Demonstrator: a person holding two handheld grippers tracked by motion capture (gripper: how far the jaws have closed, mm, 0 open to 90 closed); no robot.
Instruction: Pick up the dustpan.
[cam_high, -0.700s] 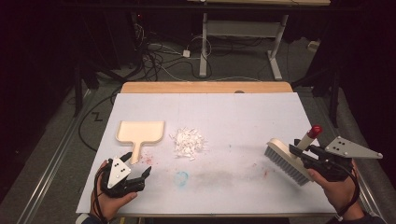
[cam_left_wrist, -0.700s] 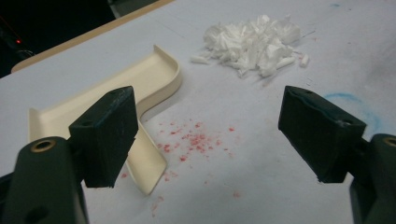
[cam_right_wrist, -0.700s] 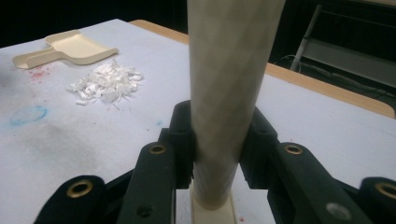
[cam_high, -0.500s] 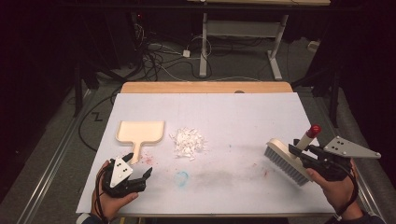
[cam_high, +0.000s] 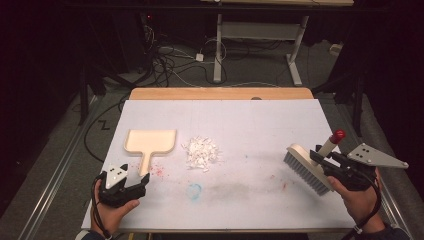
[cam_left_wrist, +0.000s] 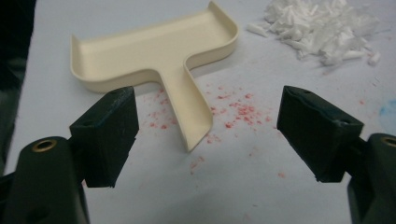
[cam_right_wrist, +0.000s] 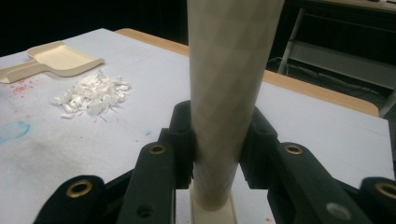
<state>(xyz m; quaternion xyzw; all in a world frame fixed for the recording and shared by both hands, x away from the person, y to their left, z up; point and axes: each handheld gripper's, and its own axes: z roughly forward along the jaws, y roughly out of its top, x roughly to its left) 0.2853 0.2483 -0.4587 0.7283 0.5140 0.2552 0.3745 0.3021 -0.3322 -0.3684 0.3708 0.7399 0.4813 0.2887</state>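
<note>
A cream dustpan (cam_high: 150, 142) lies flat at the table's left, its handle (cam_left_wrist: 191, 105) pointing at my left gripper (cam_high: 136, 186). That gripper (cam_left_wrist: 208, 135) is open, its jaws wide apart just short of the handle's end. A pile of white shreds (cam_high: 201, 152) sits right of the pan. At the right, my right gripper (cam_high: 320, 160) is shut on the handle (cam_right_wrist: 229, 93) of a cream brush (cam_high: 306, 167) with a red tip (cam_high: 338, 135). The brush's bristles rest on or just above the table.
Red crumbs (cam_left_wrist: 233, 112) lie around the dustpan handle and a blue smudge (cam_high: 194, 189) marks the white table cover. A wooden edge (cam_high: 220, 93) runs along the table's far side. Beyond it are cables and a desk frame (cam_high: 255, 35) on the floor.
</note>
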